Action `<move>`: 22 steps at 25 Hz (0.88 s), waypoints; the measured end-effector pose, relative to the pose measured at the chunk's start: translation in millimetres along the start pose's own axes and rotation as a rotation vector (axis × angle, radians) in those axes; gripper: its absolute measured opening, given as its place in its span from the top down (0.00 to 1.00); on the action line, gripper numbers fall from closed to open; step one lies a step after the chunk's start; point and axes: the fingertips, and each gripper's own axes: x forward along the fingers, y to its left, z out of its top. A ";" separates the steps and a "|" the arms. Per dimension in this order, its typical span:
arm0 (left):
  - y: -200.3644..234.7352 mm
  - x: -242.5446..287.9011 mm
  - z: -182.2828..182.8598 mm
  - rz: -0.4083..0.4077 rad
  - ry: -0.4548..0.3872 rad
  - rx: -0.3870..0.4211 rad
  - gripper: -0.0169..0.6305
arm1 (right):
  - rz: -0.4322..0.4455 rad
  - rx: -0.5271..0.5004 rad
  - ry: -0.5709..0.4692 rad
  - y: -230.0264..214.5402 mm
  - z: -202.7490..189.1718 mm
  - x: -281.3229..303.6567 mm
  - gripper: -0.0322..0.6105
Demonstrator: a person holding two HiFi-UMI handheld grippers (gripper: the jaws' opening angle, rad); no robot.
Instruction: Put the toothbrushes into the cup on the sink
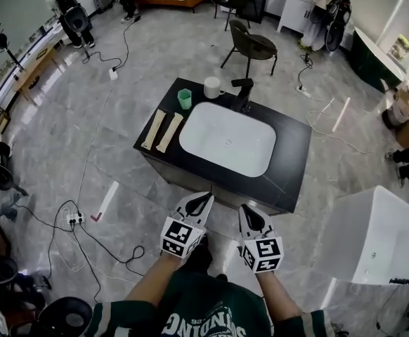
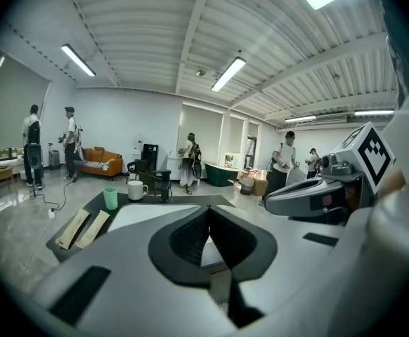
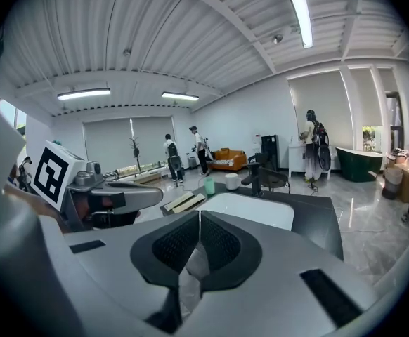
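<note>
Two toothbrushes in tan paper sleeves (image 1: 161, 130) (image 2: 83, 228) (image 3: 187, 201) lie side by side on the left of the black sink counter (image 1: 292, 160). A green cup (image 1: 184, 99) (image 2: 110, 198) (image 3: 209, 186) stands behind them, with a white mug (image 1: 212, 87) (image 2: 135, 189) (image 3: 232, 181) to its right. The white basin (image 1: 228, 138) fills the counter's middle. My left gripper (image 1: 206, 199) (image 2: 208, 211) and right gripper (image 1: 244, 210) (image 3: 199, 216) hang side by side in front of the counter's near edge, well short of the brushes. Both are shut and empty.
A black faucet (image 1: 242, 92) stands behind the basin. Beyond the counter is a dark chair (image 1: 251, 46). At the right stands a white tub (image 1: 378, 237). Cables and a power strip (image 1: 74, 218) lie on the floor at left. Several people stand around the room's far edges.
</note>
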 end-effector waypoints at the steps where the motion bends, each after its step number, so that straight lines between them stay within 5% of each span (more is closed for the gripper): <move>1: 7.6 3.9 1.0 -0.005 0.002 0.000 0.96 | -0.002 0.000 0.001 -0.1 3.2 8.2 0.89; 10: 47.1 27.5 13.2 -0.058 -0.007 0.009 0.96 | -0.043 0.000 -0.010 -3.2 22.9 49.2 0.89; 22: 47.0 70.0 23.3 -0.088 0.012 0.005 0.96 | -0.069 0.018 -0.017 -41.4 38.6 61.2 0.89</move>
